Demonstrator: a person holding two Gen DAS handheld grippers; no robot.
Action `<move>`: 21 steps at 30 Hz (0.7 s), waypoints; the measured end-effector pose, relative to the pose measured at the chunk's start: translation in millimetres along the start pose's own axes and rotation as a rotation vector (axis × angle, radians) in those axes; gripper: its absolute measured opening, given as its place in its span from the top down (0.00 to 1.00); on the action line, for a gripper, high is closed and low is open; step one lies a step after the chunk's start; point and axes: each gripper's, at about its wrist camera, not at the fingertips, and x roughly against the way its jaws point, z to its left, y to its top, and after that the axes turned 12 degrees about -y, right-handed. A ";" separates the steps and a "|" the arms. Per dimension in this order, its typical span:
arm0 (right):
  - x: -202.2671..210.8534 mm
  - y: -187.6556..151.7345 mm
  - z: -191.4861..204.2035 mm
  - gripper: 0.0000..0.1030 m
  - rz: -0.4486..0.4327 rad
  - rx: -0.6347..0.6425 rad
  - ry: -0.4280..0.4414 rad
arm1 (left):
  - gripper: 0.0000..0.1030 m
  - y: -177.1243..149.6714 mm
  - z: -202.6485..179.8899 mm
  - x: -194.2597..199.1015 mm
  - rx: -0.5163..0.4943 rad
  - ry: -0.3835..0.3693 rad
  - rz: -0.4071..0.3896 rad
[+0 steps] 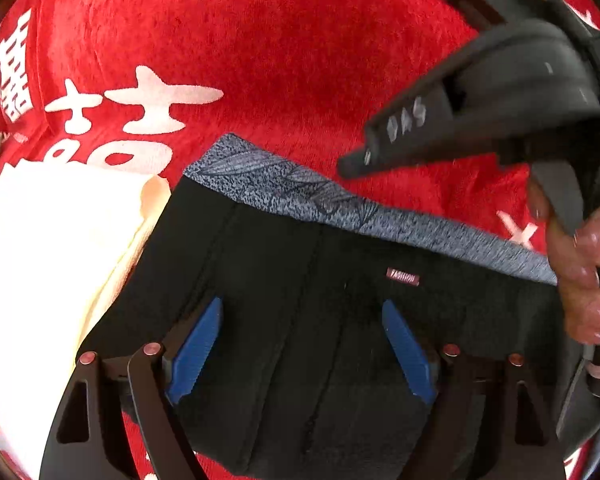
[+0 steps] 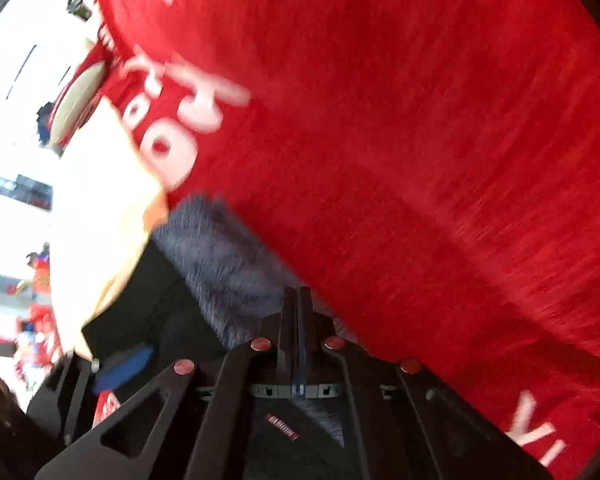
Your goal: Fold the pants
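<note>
Both wrist cameras are looking steeply down, close over the pants [image 1: 300, 320] lying on a red cloth [image 1: 300, 60]. The left view is facing the grey waistband [image 1: 284, 184]; the right view, blurred, is sharing that waistband [image 2: 220, 256] and cloth [image 2: 380, 120].

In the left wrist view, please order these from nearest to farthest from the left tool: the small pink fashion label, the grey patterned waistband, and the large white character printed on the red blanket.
1. The small pink fashion label on the black pants, just beyond the left tool.
2. The grey patterned waistband, crossing further up.
3. The large white character, printed on the red blanket at the upper left.
</note>
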 end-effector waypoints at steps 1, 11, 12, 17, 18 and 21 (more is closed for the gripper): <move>2.4 3.8 -3.6 1.00 -0.012 -0.022 -0.004 | 0.20 1.2 2.2 -1.0 0.013 -0.005 0.001; 1.0 -4.9 9.1 0.73 -0.001 0.132 0.104 | 0.15 -9.4 -4.1 -7.8 -0.037 0.032 -0.016; -1.4 -2.8 10.5 0.73 0.004 0.141 0.099 | 0.15 -9.4 -3.7 -7.6 -0.036 0.030 -0.016; -17.9 0.5 18.9 0.85 0.059 0.163 0.089 | 0.15 -9.9 -4.0 -7.6 -0.041 0.028 -0.018; -15.1 -2.3 17.9 0.98 0.050 0.171 0.068 | 0.15 -8.7 -4.2 -6.8 -0.037 0.028 -0.011; -3.5 3.2 15.2 0.98 0.007 0.124 0.019 | 0.15 -0.1 -3.1 -2.2 -0.005 0.004 -0.004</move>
